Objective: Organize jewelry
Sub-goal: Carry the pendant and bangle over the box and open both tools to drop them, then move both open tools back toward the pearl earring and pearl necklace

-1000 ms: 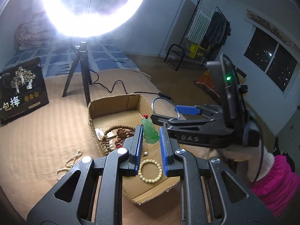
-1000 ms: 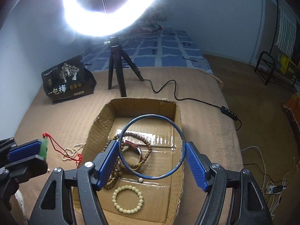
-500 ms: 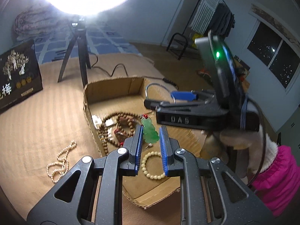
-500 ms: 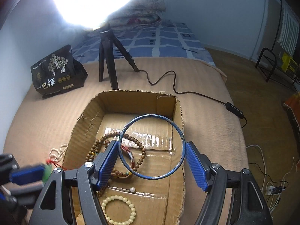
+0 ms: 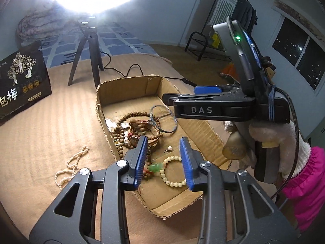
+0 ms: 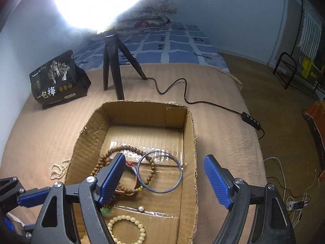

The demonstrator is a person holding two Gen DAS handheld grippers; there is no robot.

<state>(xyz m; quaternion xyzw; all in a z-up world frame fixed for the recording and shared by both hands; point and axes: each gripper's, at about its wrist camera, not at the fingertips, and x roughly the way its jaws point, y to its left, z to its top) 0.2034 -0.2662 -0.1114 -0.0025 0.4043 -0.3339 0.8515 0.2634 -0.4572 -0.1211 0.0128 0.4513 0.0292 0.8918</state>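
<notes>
A cardboard box (image 5: 130, 87) (image 6: 189, 134) sits on the tan bed cover. In it lie brown bead strings (image 5: 134, 116) (image 6: 126, 149), a cream bead bracelet (image 5: 172, 170) (image 6: 130, 229), a small pearl piece (image 5: 169, 148) (image 6: 140, 208), a blue bangle (image 5: 164, 120) (image 6: 160, 171) and a green jade pendant (image 5: 155, 166) (image 6: 106, 211). My left gripper (image 5: 163, 160) is open and empty above the pendant. My right gripper (image 6: 164, 181) is open and empty above the bangle. A pearl necklace (image 5: 69, 166) (image 6: 59, 167) lies on the cover left of the box.
A ring light on a black tripod (image 5: 89, 61) (image 6: 113, 69) stands behind the box, its cable (image 6: 203, 101) trailing right. A black snack bag (image 5: 20, 81) (image 6: 59, 79) stands at the back left. The bed edge drops to the floor on the right.
My left gripper opened and the jade pendant dropped into the box. My right gripper opened and the blue bangle fell onto the beads in the box.
</notes>
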